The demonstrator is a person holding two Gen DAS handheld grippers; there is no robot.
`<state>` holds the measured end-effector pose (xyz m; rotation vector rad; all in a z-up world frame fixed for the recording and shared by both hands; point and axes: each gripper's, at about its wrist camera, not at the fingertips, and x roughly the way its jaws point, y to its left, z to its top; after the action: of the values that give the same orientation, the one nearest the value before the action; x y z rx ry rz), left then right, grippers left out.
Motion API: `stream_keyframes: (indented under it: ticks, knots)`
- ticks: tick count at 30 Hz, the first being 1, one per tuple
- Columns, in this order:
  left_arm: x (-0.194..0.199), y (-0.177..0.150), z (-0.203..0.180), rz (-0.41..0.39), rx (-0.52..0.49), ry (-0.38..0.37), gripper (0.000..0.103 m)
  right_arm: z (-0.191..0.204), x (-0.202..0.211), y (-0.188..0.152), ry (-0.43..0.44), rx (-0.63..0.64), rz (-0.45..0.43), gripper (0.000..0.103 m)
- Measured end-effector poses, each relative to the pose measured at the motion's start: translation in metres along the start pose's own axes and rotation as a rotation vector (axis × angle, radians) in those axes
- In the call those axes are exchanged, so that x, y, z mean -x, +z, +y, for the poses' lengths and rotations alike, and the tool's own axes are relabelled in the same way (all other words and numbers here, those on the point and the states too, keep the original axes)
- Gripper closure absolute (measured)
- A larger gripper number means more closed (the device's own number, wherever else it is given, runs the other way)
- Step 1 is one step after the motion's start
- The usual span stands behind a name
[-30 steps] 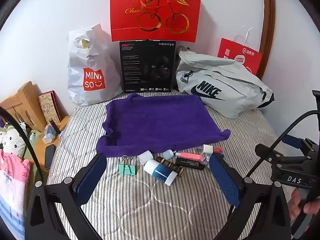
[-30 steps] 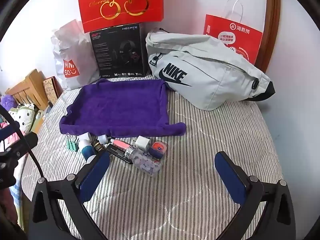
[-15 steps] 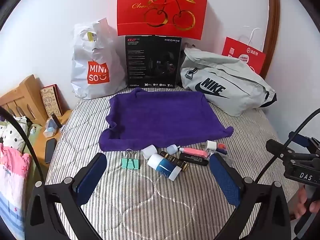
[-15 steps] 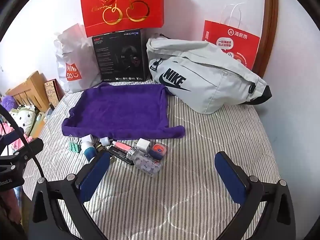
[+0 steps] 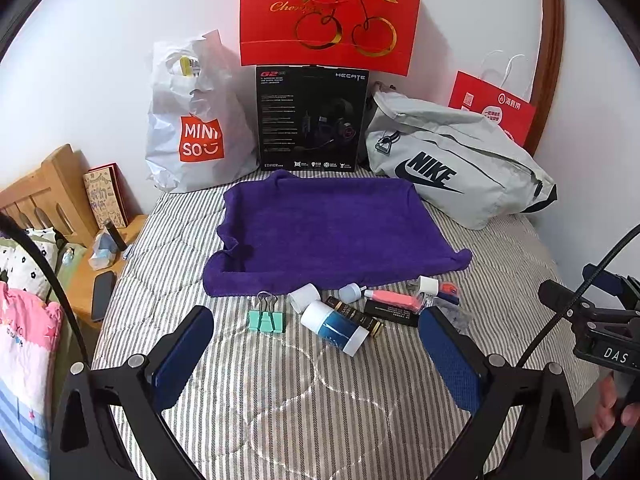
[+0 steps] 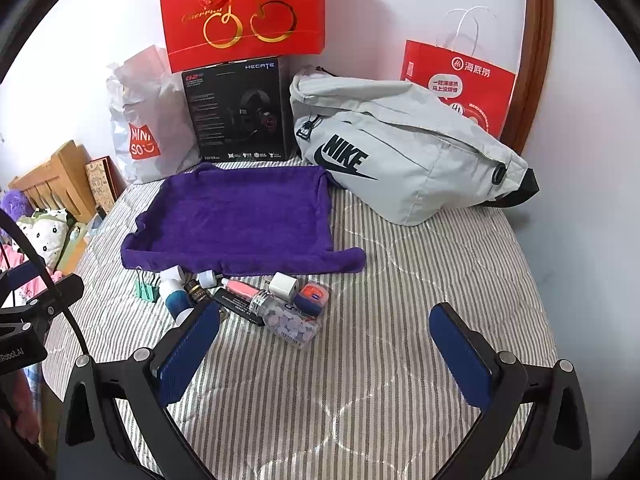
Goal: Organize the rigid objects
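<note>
Clutter of small rigid items is lying in a loose row on a striped quilted bedspread [image 5: 280, 392], just in front of the near edge of a purple towel [image 5: 328, 232] that is spread flat behind it. From left to right in the left wrist view, the row is showing a mint-green binder clip [image 5: 266, 318], a small white cap [image 5: 304, 297], a blue-and-white cylindrical bottle [image 5: 335, 327] lying on its side, a dark tube with gold lettering [image 5: 352, 315], a pink tube [image 5: 394, 299] resting on a flat black box [image 5: 392, 313], and a white charger plug [image 6: 284, 286]. In the right wrist view, a small round blue tin with an orange lid [image 6: 312, 298] is sitting beside the plug, and a clear jar of pale tablets [image 6: 290, 320] is lying on its side nearest the camera. The left gripper [image 5: 320, 350] is hovering low over the bedspread with its blue-padded fingers spread wide, holding nothing, the bottle lying between and just beyond them. The right gripper [image 6: 326, 350] is likewise hanging wide apart and empty, near the jar. Behind the towel, against the white wall, a white Miniso bag [image 5: 196, 128], a black Hecate headset box [image 5: 312, 118], a red cherry gift bag [image 5: 332, 12], a grey Nike waist bag [image 5: 456, 160] and a red paper bag [image 6: 460, 84] are standing.
</note>
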<state>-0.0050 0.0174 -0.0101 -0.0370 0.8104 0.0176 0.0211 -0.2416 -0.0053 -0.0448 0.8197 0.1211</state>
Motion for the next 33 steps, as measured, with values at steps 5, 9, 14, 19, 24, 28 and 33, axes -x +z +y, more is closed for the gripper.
stream_keyframes:
  ticks: [5,9,14,19,24,28,33]
  knots:
    - [0.0001,-0.0026,0.0011,-0.006,0.004,0.000,0.000,0.0008,0.0004,0.0001,0.001,0.003,0.001,0.000]
    - [0.0010,-0.0046,0.0015,-0.004,0.001,0.005,0.000,0.0017,0.0020,-0.0016,0.003,0.004,-0.003,0.000]
    - [0.0018,-0.0063,0.0009,-0.008,-0.001,0.006,0.000,0.0020,0.0039,-0.0021,0.005,0.005,-0.006,0.000]
    - [0.0028,-0.0073,-0.0004,-0.009,-0.003,0.009,0.000,0.0016,0.0069,-0.0016,0.007,0.001,-0.012,0.000]
    - [0.0046,-0.0078,-0.0022,-0.009,-0.006,0.010,0.000,0.0014,0.0085,-0.0020,0.006,0.000,-0.014,0.000]
    - [0.0051,-0.0078,-0.0032,-0.009,-0.007,0.013,0.000,0.0008,0.0094,-0.0031,0.008,-0.002,-0.017,0.000]
    - [0.0057,-0.0076,-0.0036,-0.010,-0.007,0.013,0.000,0.0009,0.0098,-0.0035,0.008,-0.002,-0.016,0.000]
